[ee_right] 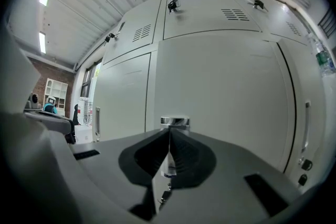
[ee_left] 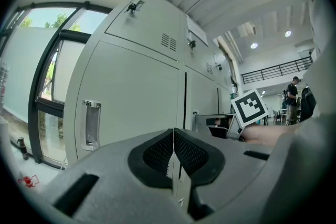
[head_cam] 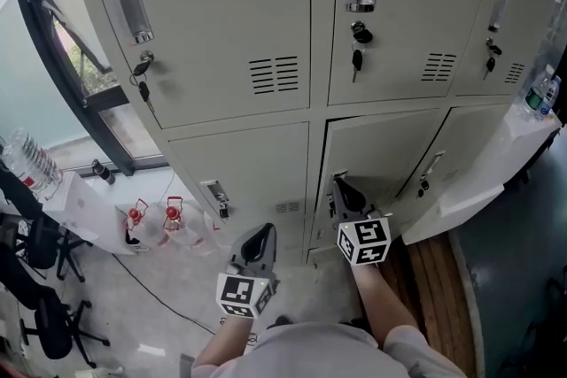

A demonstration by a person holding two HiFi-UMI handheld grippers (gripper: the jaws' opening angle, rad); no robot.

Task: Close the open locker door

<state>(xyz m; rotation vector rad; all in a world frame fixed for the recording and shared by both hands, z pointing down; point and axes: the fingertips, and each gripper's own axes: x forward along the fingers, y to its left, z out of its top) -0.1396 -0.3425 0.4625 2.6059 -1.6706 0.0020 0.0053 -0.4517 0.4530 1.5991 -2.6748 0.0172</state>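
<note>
Right gripper (head_cam: pixel 340 184) shut at chrome handle (ee_right: pixel 175 121) of locker door (head_cam: pixel 390 157), left gripper (head_cam: pixel 265 231) shut, idle; glancing push could slip off, leaving door ajar.

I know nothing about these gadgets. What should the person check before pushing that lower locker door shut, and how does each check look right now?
1. Right gripper aimed at the door: ok; its tips point at the handle of the lower middle door.
2. Right jaws empty: ok; together on nothing.
3. Left gripper out of the way: ok; shut, facing the neighbouring locker.
4. Door flush: not ok; a dark gap runs down its left edge.
5. Latch caught: cannot tell.
</note>
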